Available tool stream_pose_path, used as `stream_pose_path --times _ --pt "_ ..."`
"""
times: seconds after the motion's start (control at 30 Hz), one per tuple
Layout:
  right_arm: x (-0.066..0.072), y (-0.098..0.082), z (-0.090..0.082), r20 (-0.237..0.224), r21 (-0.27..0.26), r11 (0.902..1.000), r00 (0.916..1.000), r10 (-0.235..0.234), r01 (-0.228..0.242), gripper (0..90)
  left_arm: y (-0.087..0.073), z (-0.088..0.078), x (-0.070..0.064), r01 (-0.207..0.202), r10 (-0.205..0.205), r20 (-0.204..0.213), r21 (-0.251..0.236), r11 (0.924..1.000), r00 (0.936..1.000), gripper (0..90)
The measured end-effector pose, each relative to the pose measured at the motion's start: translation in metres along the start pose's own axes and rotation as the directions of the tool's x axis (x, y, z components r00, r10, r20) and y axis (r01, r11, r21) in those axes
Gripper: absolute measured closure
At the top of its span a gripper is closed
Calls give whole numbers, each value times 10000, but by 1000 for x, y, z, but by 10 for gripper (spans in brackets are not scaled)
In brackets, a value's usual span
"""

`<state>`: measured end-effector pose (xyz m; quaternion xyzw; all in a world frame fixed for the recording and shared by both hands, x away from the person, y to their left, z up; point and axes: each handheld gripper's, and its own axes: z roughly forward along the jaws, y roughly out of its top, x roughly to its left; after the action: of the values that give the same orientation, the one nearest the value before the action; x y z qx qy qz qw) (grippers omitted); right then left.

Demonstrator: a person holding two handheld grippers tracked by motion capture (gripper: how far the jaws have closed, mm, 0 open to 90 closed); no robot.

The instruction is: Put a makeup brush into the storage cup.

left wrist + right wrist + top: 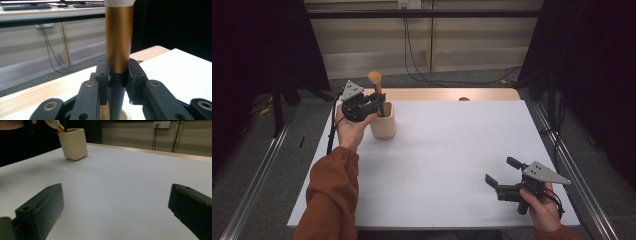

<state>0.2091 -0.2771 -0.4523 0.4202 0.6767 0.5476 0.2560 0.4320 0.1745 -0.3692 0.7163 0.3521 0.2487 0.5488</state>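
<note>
Makeup brush (376,85): copper-gold ferrule, dark tapering handle, pale orange bristle head on top. Stands near upright, handle end down inside a cream, squarish cup (383,125). Cup sits upright at the table's far left corner.

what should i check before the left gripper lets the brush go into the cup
1. Left gripper clamped on the brush at its dark handle, just below the gold ferrule: ok.
2. Brush handle tip inside the cup: ok, the left gripper view shows it entering the rim.
3. Brush upright: ok, bristles up.
4. Tip resting on the cup's bottom: cannot tell, hidden inside.
5. Cup standing flat on the white table: ok.
6. Right gripper away from the cup, jaws open with nothing between them: ok.
</note>
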Motion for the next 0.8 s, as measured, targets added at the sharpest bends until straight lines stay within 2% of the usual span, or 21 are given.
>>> stream_pose_path --times 0.17,0.27,0.5,0.57,0.8 --pt "-1 0 -1 5 -2 10000 10000 -20 20 0 -4 5 -2 38 -41 115 263 9996 9999 742" --pt "-1 0 -1 49 -1 10000 10000 -30 30 0 -7 7 -4 -126 117 170 489 9987 9998 742" --pt "0 -1 0 24 29 10000 10000 -14 14 0 -12 11 -3 91 -105 264 537 9985 9996 742" --pt "-1 -1 0 21 12 10000 10000 31 -31 0 -13 11 -3 -55 37 266 700 9975 9996 742" --pt "-2 -1 0 27 23 10000 10000 8 -8 0 -22 13 -1 -18 -10 306 906 9959 9995 741"
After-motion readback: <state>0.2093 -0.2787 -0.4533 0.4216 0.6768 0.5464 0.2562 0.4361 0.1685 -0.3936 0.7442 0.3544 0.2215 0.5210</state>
